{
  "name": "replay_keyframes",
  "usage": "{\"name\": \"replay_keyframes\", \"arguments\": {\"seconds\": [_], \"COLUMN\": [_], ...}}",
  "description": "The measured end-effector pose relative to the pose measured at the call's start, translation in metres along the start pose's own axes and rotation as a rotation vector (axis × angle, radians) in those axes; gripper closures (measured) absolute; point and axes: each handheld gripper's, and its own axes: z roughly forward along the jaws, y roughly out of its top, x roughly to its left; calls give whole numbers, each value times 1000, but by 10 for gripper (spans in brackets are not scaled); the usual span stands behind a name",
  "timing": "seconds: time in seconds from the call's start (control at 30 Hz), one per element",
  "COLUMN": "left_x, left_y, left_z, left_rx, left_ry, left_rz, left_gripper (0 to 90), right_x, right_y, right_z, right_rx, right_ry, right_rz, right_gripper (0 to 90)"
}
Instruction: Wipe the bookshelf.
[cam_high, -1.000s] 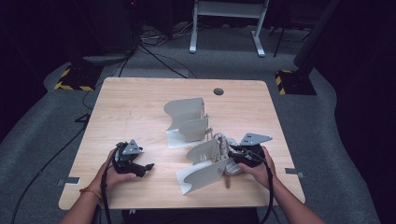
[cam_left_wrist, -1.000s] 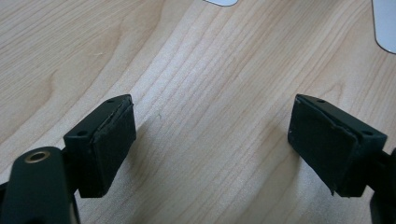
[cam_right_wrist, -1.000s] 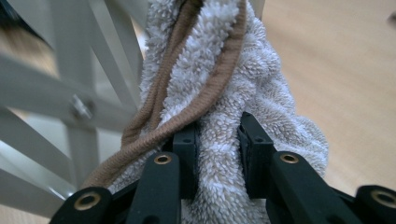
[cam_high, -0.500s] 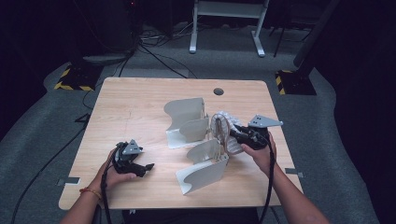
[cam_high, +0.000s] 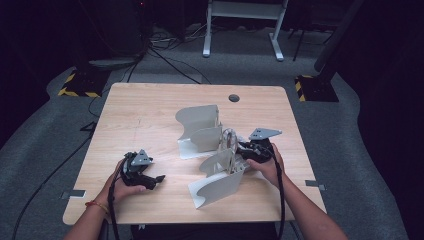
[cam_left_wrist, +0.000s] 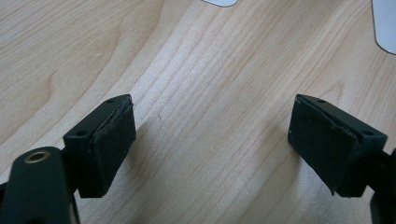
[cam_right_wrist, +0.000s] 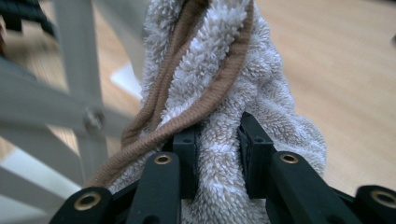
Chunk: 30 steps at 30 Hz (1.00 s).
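The towel (cam_right_wrist: 233, 93), white terry with a tan edge band, is pinched between the jaws of the right claw (cam_right_wrist: 218, 154), held just beside the grey racks (cam_high: 215, 165) at the middle of the tabletop (cam_high: 140, 110). The left claw (cam_left_wrist: 210, 149) rests low over bare wood near the front left, jaws spread with nothing between them.

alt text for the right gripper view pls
The right gripper is shut on a fluffy white towel with a brown edge, close to the camera. A white rack stands blurred to the left on the wooden table.
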Motion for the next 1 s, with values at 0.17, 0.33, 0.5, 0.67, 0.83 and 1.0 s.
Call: {"name": "replay_keyframes", "arguments": {"seconds": [0.17,0.33,0.5,0.67,0.83,1.0], "left_x": [0,0,0,0,0,0], "left_y": [0,0,1,1,1,1], "left_z": [0,1,1,1,1,1], "left_rx": [-3,-2,-1,-1,-1,-1], "left_ry": [0,0,4,4,4,4], "left_rz": [3,1,0,-1,-2,-4], "left_gripper": [155,154,150,150,149,148], "right_x": [1,-5,-17,-23,-25,-27], "right_y": [-13,0,33,54,52,35], "right_z": [12,1,-34,-40,-21,10], "right_rx": [96,32,-164,-217,-189,-90], "right_ry": [11,-37,-65,-73,-51,-24], "right_rz": [0,10,33,-1,-34,-16], "right_gripper": [729,730,730,730,729,729]}}
